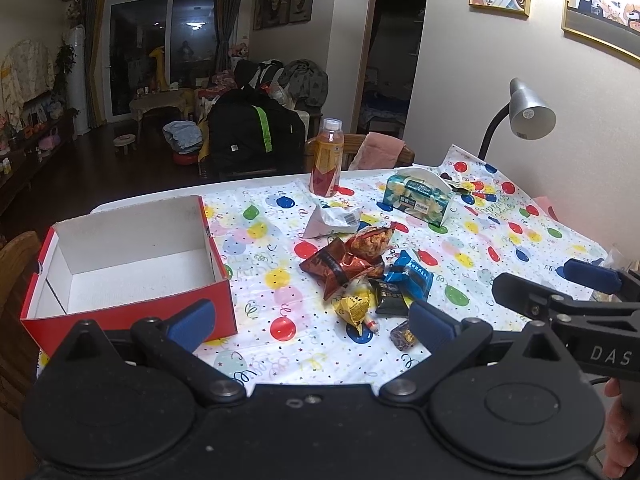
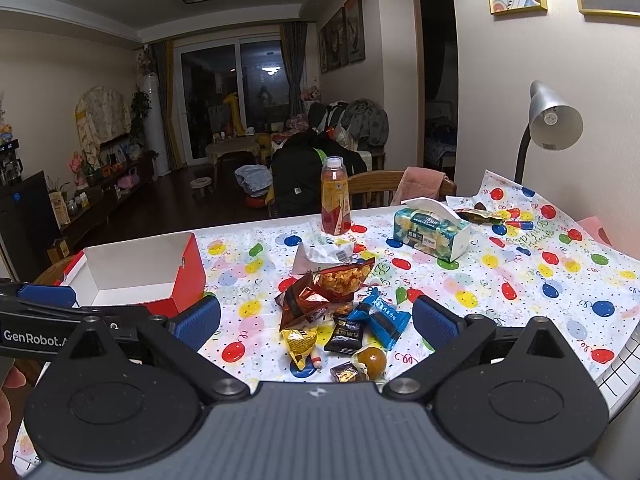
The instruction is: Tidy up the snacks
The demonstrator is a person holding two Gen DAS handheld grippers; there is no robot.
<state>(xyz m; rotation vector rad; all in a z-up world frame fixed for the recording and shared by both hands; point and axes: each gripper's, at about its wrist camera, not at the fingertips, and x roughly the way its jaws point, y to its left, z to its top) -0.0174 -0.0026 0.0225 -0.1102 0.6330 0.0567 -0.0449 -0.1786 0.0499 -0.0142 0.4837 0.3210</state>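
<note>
A heap of small snack packets (image 1: pixel 360 276) (image 2: pixel 340 312) lies mid-table: red-brown foil bags, a blue packet (image 1: pixel 410 276) (image 2: pixel 382 316), a yellow one (image 1: pixel 352 306) (image 2: pixel 300 340) and a black one (image 2: pixel 346 332). An empty red box (image 1: pixel 128 264) (image 2: pixel 136 276) with a white inside stands open to the left. My left gripper (image 1: pixel 312 322) is open, hovering near the table's front edge between the box and the heap. My right gripper (image 2: pixel 316 318) is also open, with the heap showing between its fingers. Neither holds anything.
A balloon-print cloth (image 1: pixel 500 248) (image 2: pixel 520 276) covers the table. At the back stand an orange drink bottle (image 1: pixel 326 158) (image 2: pixel 335 198), a tissue pack (image 1: pixel 420 196) (image 2: pixel 432 228) and a grey desk lamp (image 1: pixel 528 110) (image 2: pixel 554 120). A crumpled white wrapper (image 1: pixel 332 220) lies behind the heap. Wooden chairs ring the table.
</note>
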